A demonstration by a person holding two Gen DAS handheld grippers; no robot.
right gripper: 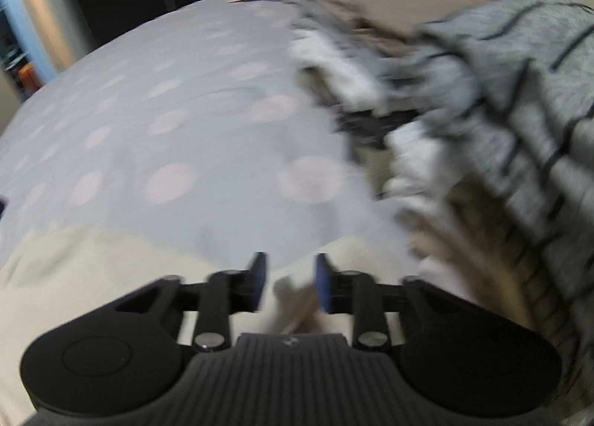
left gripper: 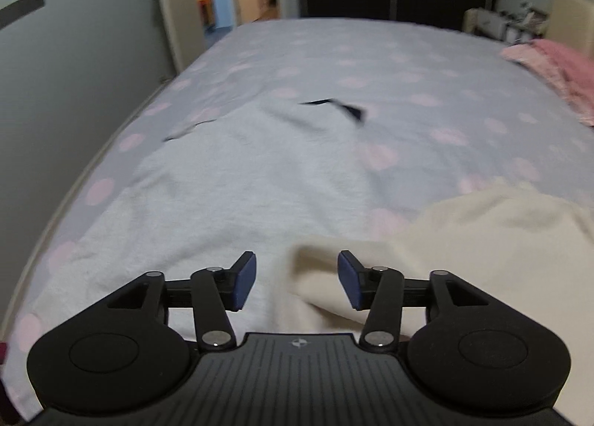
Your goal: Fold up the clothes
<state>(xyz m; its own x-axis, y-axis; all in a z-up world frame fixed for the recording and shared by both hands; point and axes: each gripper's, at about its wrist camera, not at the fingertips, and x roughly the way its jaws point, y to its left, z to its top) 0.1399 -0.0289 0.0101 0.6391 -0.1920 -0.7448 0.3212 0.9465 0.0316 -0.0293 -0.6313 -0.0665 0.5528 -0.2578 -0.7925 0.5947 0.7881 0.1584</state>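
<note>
The left gripper [left gripper: 297, 279] is matte black plastic. A ribbed dark grey plate fills the 6 o'clock edge, stamped with a small round silver crosshair mark. Two rounded housings at 7 and 5 o'clock each carry a shallow circular recess and a triangular cut-out. Flat black link bars with silver pivot pins run up to two fingers faced with dark blue pads [left gripper: 247, 279].

The right gripper [right gripper: 290, 283] has the same build: ribbed plate, rounded black housings, silver pins, blue pads [right gripper: 322, 283]. Its mark is blurred.
</note>
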